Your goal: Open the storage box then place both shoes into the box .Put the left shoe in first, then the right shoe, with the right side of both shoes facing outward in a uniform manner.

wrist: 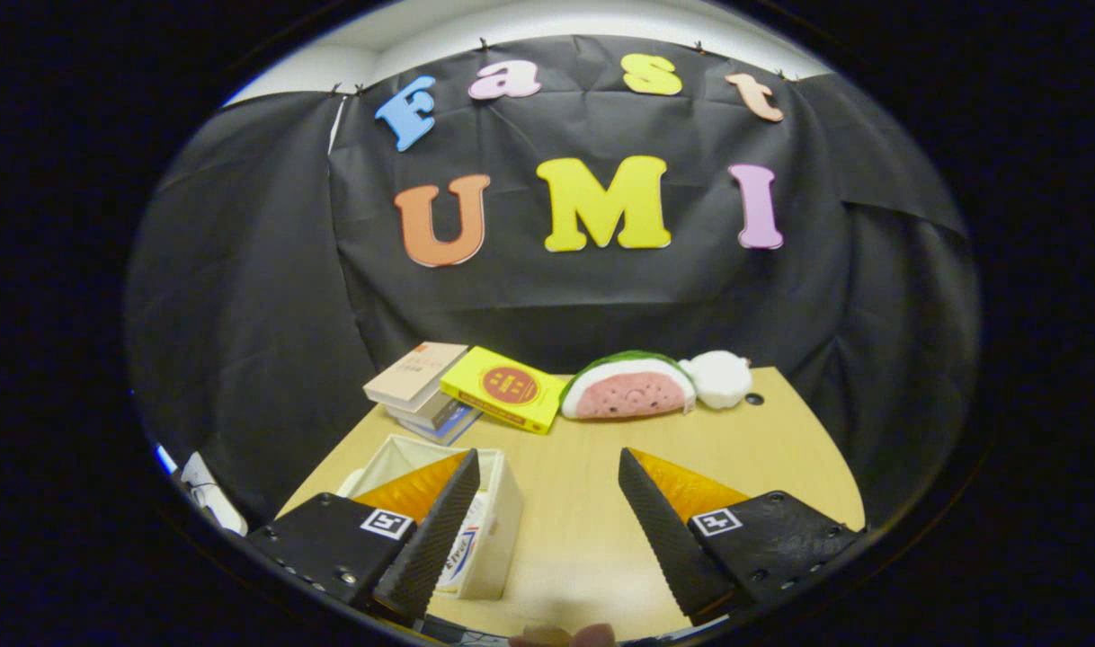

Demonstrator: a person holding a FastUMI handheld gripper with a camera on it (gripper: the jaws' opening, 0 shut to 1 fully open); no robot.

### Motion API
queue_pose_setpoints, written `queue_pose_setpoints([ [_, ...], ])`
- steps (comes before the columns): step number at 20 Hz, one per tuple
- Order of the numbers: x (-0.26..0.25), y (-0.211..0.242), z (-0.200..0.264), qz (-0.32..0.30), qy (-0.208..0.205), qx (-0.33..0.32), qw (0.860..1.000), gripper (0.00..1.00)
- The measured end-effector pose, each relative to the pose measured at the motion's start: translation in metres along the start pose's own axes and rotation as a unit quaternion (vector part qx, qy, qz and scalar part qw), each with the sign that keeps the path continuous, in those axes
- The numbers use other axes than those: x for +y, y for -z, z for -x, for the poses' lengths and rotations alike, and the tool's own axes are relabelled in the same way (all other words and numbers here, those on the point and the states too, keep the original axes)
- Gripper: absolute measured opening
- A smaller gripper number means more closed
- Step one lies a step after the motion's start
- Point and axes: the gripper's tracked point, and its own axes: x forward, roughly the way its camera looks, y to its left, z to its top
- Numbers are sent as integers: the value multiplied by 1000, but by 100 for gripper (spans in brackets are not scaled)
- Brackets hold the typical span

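Observation:
A white storage box stands on the wooden table, partly hidden behind my left finger. Its top looks open and something white lies inside; I cannot tell what it is. My gripper hovers above the near part of the table with its fingers spread wide and nothing between them. The right finger is over bare tabletop, to the right of the box.
At the table's far edge lie a stack of books, a yellow book, a watermelon-slice plush and a white plush. A small hole marks the tabletop by the white plush. A fingertip shows below the gripper.

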Motion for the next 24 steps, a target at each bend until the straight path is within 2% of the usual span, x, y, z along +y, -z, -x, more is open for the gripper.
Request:
queue_pose_setpoints([
  [8,-124,-43,63,-22,91,-96,991,96],
  [12,-161,-53,87,-30,120,-137,983,96],
  [17,-184,-48,94,-27,141,-165,976,96],
  [24,-182,-55,99,-40,133,-182,973,96],
])
